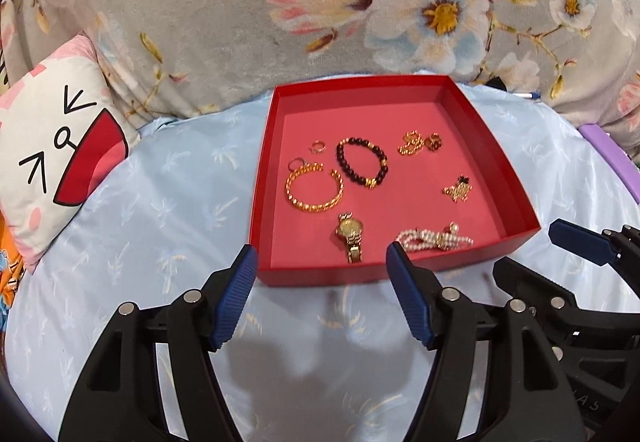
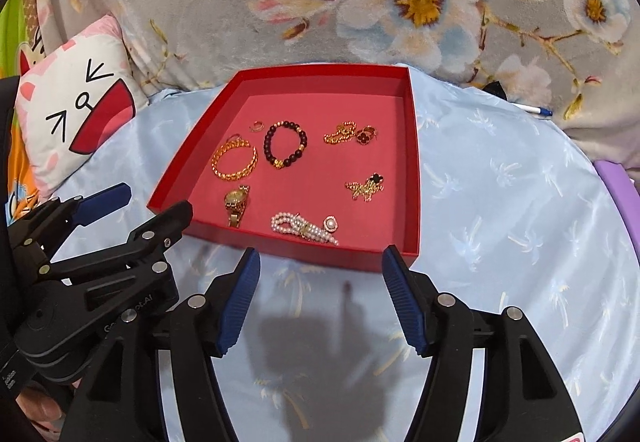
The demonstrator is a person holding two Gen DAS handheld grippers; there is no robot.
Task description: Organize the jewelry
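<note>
While both grippers are hovering low over the pale blue sheet [image 1: 160,209], the left gripper [image 1: 322,262] is sitting with its jaws released and spread wide, gripping nothing, its blue pads [image 1: 236,294] tipping toward the near wall of the red tray [image 1: 316,274]. Left of its jaws, a cartoon pillow [image 1: 56,153] is lying at the sheet's edge, well apart from the tray. Just ahead of its left jaw, a gold chain bangle [image 1: 314,187] is resting inside the tray with two small rings [image 1: 318,147] beyond it; straight ahead between the jaws a gold watch [image 1: 351,236] is lying near the front wall, with a dark bead bracelet [image 1: 362,163] farther in. Ahead of its right jaw, a pearl bracelet [image 1: 434,240] is lying close to the front wall.

Further right, the right gripper [image 2: 320,264] is likewise hanging released and empty, just short of the tray's near wall, the pearl bracelet directly ahead between its jaws. Beyond it, a gold charm piece [image 2: 366,187] and a gold chain cluster [image 2: 350,133] are resting with bare tray floor around them. Right of its jaws, open sheet is stretching to a purple edge [image 2: 618,185].
</note>
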